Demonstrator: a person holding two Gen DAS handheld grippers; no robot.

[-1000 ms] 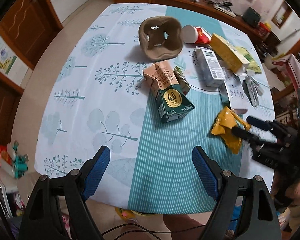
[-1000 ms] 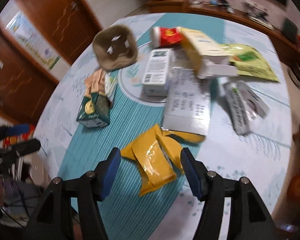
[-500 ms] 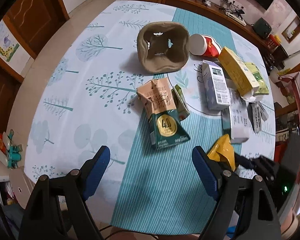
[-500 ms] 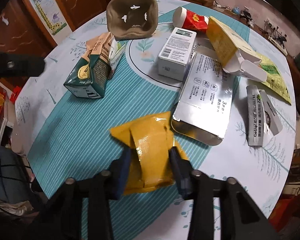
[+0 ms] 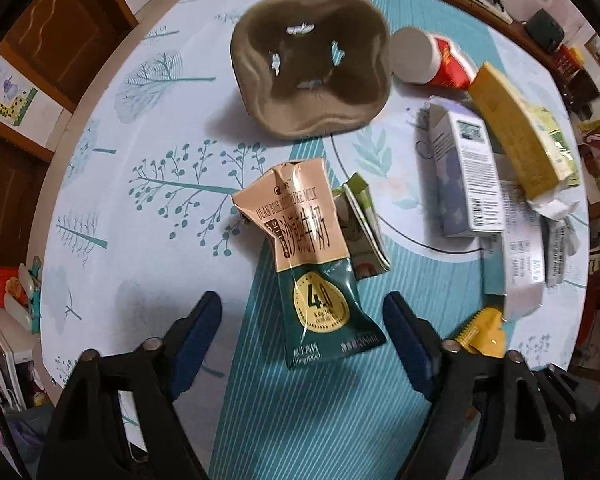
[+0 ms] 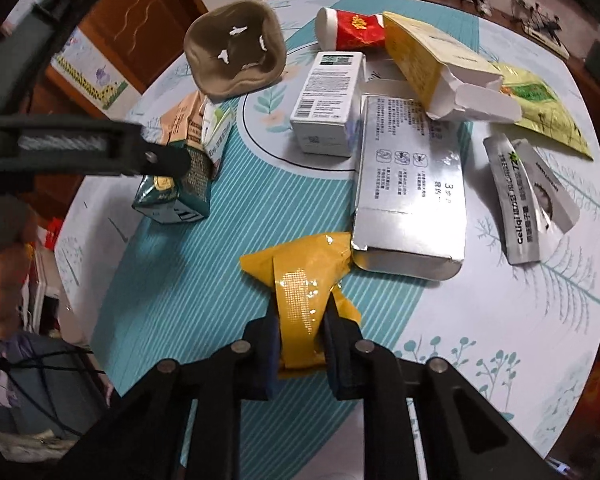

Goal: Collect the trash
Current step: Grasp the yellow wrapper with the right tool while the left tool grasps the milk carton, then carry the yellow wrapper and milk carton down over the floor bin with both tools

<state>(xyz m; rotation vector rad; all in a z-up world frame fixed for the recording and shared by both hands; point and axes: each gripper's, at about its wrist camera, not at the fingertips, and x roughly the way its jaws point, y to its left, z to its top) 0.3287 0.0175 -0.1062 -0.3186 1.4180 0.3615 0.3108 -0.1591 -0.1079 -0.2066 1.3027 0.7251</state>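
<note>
Down by the near edge of the counter [image 6: 500,320], the striped cloth around the yellow wrapper [image 6: 304,276] lies bare toward the front and right. The right gripper [image 6: 300,344] has just been closing and now pinches that wrapper's lower end between narrow jaws. Up and left of the wrapper, the left gripper [image 5: 300,332] has just been narrowing yet stands wide, its blue pads on either side of the milk carton [image 5: 312,264], apart from it. One brown fibre tray [image 6: 236,48] sits far behind the wrapper, with one red paper cup [image 6: 352,28], one white box [image 6: 328,100], one silver box [image 6: 412,184] touching the wrapper, one yellow box [image 6: 432,56], one green pouch [image 6: 540,108] and one silver sachet [image 6: 528,204]. A tree-printed cloth covers the round counter; wooden doors [image 6: 140,12] stand behind.
</note>
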